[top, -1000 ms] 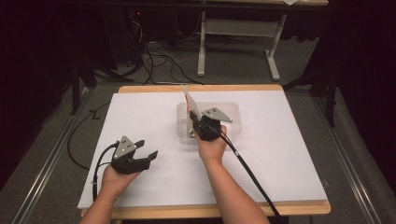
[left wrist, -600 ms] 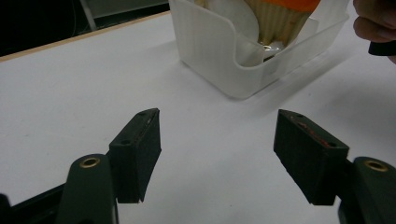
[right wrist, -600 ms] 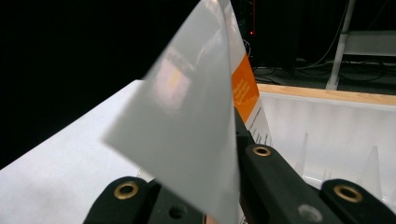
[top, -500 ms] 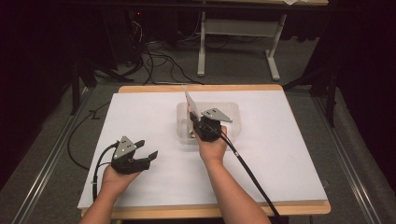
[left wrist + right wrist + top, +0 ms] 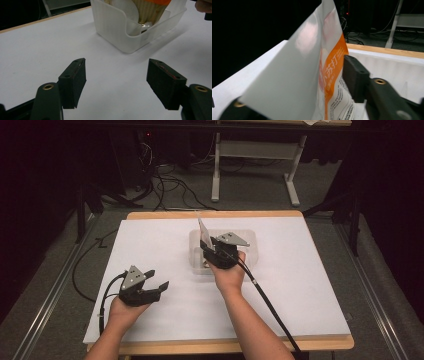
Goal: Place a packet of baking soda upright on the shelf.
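Note:
A white and orange packet stands on edge inside a clear plastic bin at the table's middle. My right gripper reaches into the bin from the near side. Its jaws have just been opening and now stand open with the packet between them, the right pad just beside its orange face. The other jaw is hidden behind the packet. My left gripper rests at the front left, open with nothing between its pads. From there the bin and packet lie ahead.
A white sheet covers the wooden table. The right gripper's cable trails back over the front edge. Beyond the far edge are floor cables and a desk frame.
The right gripper's jaws look a little wider apart around the packet. Both hands, the packet and the bin keep their places.

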